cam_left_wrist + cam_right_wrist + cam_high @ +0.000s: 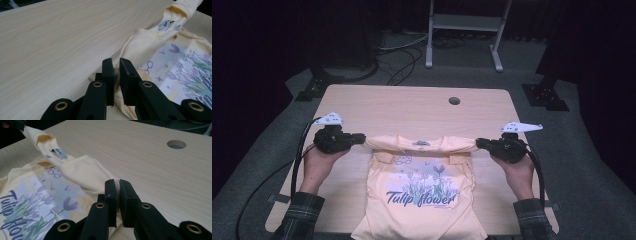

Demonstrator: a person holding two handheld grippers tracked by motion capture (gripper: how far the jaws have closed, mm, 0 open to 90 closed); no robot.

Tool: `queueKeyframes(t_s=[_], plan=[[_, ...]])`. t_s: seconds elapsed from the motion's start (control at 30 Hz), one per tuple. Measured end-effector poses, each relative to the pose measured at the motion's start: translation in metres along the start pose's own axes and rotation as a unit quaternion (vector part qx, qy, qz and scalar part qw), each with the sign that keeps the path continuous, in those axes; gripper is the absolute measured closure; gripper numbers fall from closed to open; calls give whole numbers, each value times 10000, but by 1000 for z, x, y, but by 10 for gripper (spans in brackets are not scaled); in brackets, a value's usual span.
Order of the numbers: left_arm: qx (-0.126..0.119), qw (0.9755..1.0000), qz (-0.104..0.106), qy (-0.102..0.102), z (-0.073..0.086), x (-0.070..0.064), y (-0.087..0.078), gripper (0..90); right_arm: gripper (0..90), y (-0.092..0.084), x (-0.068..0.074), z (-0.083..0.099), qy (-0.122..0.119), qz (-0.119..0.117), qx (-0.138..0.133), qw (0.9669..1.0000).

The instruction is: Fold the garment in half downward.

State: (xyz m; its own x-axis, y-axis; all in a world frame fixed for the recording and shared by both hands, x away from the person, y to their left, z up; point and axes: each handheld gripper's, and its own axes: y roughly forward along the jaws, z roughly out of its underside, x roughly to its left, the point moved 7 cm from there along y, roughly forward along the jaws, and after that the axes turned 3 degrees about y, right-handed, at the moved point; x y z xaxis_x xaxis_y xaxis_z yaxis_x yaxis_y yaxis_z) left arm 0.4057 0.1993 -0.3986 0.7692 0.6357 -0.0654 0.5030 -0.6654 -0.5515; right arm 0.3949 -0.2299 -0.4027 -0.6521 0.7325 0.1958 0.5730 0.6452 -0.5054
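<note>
shirt: pale yellow T-shirt (422,192) with a "Tulip flower" print, front up on the wooden table (402,107), bottom hem hanging over the near edge
shirt top: shoulder edge lifted and stretched in a band between the two tongs, neck label (167,24) facing up
left gripper: left gripper (361,138) at the shirt's left shoulder, jaws pressed together, pinching yellow cloth; the left gripper view shows the fabric bunched between the pads
right gripper: right gripper (480,143) at the shirt's right shoulder, jaws nearly together, pinching cloth
hands: left hand (319,162) and right hand (517,170) come in from the near edge, plaid sleeves
table: round hole (454,101) toward the far side, well apart from the shirt
</note>
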Motion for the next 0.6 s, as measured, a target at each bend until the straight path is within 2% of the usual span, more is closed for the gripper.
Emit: queueKeyframes(t_s=[0.17, 0.5, 0.6], plan=[[106, 9999, 58, -26, 10, -5, -2, 830, 854, -2, 4, 12, 65, -21, 60, 10000], [239, 9996, 146, -18, 31, -27, -6, 830, 853, -8, 18, 37, 47, -7, 270, 9996], [321, 9992, 246, -39, 40, -36, -5, 830, 853, -11, 22, 44, 35, -22, 359, 9993]])
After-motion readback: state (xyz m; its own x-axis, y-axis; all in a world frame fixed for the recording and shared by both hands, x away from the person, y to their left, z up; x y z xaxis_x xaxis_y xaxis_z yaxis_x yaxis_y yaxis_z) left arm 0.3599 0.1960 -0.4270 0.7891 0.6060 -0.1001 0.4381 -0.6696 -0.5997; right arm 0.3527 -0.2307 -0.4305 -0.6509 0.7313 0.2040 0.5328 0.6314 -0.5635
